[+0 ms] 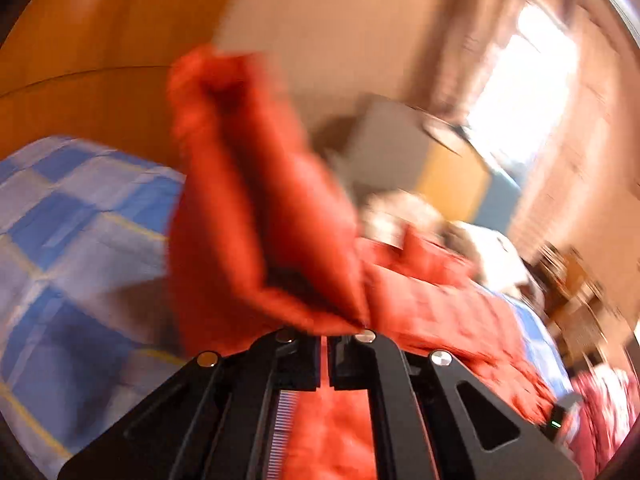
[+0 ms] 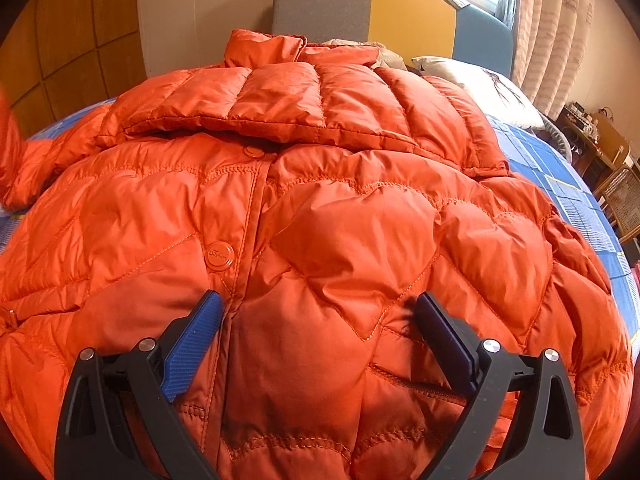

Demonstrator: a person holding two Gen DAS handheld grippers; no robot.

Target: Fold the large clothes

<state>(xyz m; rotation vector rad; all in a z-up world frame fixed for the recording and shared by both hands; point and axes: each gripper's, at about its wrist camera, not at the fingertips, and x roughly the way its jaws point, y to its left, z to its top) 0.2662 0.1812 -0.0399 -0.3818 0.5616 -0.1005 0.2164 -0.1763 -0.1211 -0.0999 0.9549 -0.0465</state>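
Note:
An orange quilted down jacket (image 2: 320, 208) lies front up on a bed with a blue checked sheet (image 2: 576, 184). Its right sleeve is folded across the chest. My right gripper (image 2: 320, 312) is open, its blue pads (image 2: 192, 344) resting low over the jacket's front near the snap placket. My left gripper (image 1: 325, 340) is shut on a fold of the jacket, likely the left sleeve (image 1: 248, 200), and holds it lifted above the sheet (image 1: 72, 240). The left wrist view is blurred by motion.
A grey and yellow headboard (image 2: 360, 8) and a white pillow (image 2: 480, 88) are at the bed's far end. A curtained window (image 2: 552, 32) and wicker chairs (image 2: 620, 200) stand to the right. A wooden wardrobe (image 2: 72, 48) stands at left.

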